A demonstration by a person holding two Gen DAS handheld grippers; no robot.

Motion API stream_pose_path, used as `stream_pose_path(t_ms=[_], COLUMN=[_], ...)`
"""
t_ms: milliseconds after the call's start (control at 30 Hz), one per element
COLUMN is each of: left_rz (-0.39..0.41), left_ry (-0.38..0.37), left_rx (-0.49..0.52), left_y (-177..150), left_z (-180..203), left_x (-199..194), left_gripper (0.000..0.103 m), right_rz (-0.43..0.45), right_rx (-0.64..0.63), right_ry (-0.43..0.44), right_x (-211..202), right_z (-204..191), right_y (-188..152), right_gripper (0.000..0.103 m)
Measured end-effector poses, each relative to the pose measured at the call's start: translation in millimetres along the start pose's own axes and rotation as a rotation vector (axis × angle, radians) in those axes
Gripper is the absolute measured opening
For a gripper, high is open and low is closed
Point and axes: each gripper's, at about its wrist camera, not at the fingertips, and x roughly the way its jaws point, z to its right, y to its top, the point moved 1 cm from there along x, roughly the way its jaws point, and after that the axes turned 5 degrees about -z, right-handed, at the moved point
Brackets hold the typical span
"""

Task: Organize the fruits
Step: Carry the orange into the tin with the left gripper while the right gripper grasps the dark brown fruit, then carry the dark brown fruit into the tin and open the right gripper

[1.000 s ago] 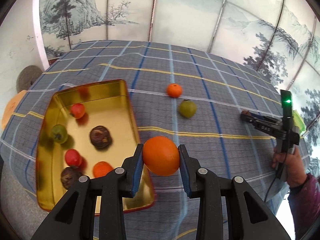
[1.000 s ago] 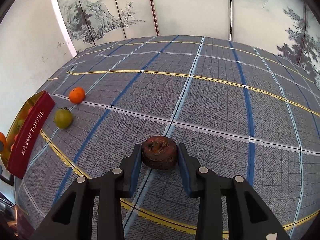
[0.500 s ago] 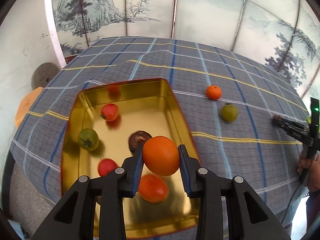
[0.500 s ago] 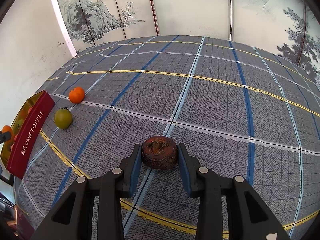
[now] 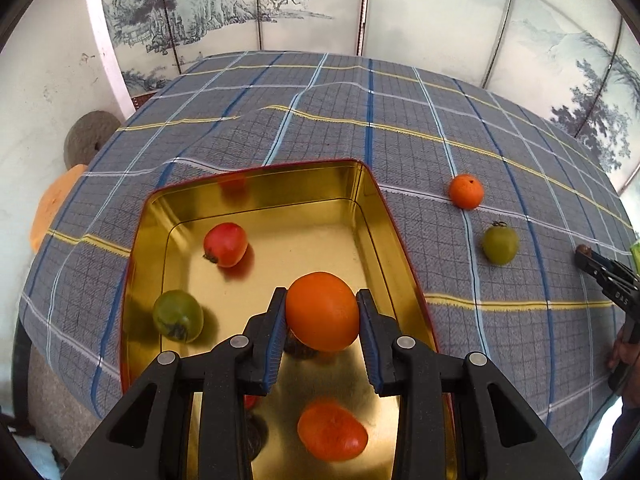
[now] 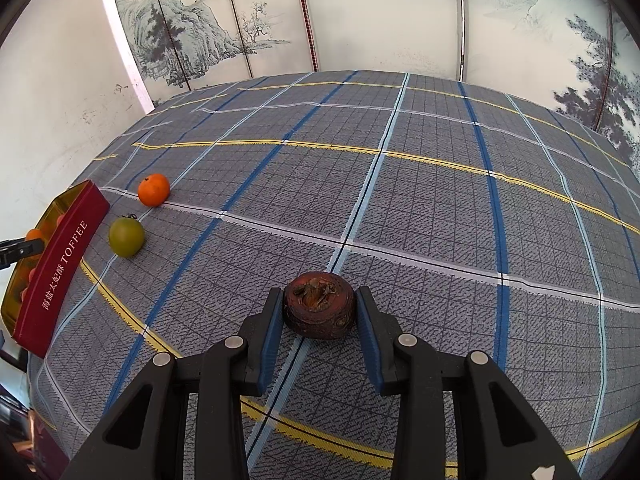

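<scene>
My left gripper (image 5: 322,312) is shut on an orange (image 5: 322,310) and holds it above the gold tin (image 5: 372,216). The tin holds a red fruit (image 5: 225,244), a green fruit (image 5: 178,315), an orange fruit (image 5: 332,432) and a dark fruit partly hidden under the held orange. My right gripper (image 6: 319,306) is shut on a dark brown mangosteen (image 6: 319,305) low over the cloth. A small orange (image 6: 153,189) and a green fruit (image 6: 127,237) lie on the cloth beside the tin's red side (image 6: 60,268); they also show in the left wrist view, the orange (image 5: 465,191) and the green fruit (image 5: 499,244).
A checked grey cloth (image 6: 400,200) covers the table. Painted screen panels (image 5: 400,8) stand behind it. A round grey stone (image 5: 86,138) and an orange object (image 5: 52,204) lie off the table's left edge. The other gripper (image 5: 604,276) shows at the right edge.
My left gripper has carried the orange leftward from beside the tin to over its inside. The right gripper and the mangosteen have hardly moved.
</scene>
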Motion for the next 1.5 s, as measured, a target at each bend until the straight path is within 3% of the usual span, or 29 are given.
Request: stream_pose_path(t_ms=[633, 733, 867, 1000, 1500], left_rz=[-0.079, -0.070, -0.008, 0.045, 0.091], left_ry=[0.047, 0.064, 0.084, 0.097, 0.113], left_rx=[-0.001, -0.005, -0.009, 0.003, -0.003], left_y=[25.2, 26.5, 25.9, 23.2, -22.7], left_z=[7.0, 6.0, 5.3, 8.0, 10.6], left_x=[28.5, 27.8, 15.1, -0.2, -41.3], left_gripper=[0.036, 0.041, 0.068, 0.070, 0.070], right_rz=[0.000, 0.000, 0.000, -0.001, 0.001], right_rx=[0.002, 0.002, 0.002, 0.002, -0.006], right_ry=[0.003, 0.003, 0.002, 0.001, 0.008], right_x=[-0.1, -0.1, 0.0, -0.5, -4.9], right_z=[0.0, 0.1, 0.1, 0.8, -8.4], right_y=[-0.1, -0.2, -0.2, -0.3, -7.0], right_gripper=[0.035, 0.035, 0.035, 0.035, 0.034])
